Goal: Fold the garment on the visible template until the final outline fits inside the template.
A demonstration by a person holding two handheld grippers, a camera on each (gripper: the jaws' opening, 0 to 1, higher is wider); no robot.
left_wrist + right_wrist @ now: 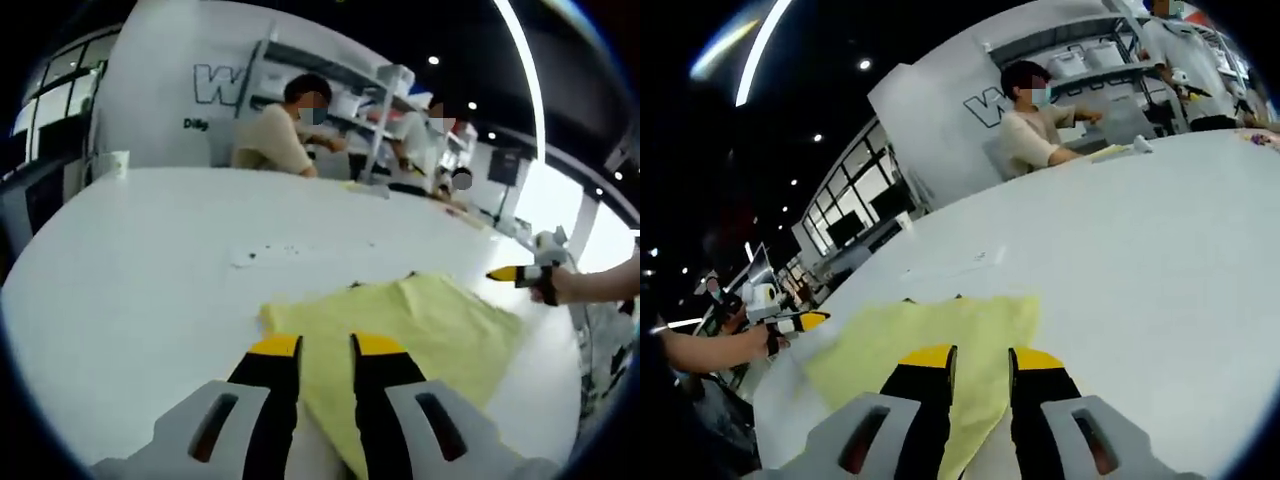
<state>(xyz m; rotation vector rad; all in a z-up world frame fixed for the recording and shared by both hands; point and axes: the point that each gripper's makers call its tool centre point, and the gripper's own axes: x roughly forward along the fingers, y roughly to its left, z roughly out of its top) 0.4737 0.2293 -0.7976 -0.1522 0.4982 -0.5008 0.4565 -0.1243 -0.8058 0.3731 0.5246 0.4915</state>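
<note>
1. Garment: a pale yellow soft fabric piece point(400, 335) is seen lying flat on the white round counter point(150, 290), apparently folded into a compact shape; dark template marks barely show at its far edge, so the fit cannot be confirmed.
2. The left claw point(325, 347) is held narrowly parted above the cloth's near edge, gripping nothing.
3. The right claw point(980, 357) is likewise narrowly parted and empty.

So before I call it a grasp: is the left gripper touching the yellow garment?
Cannot tell. In the left gripper view the left gripper overlaps the yellow garment, jaws parted, contact unclear.
</note>
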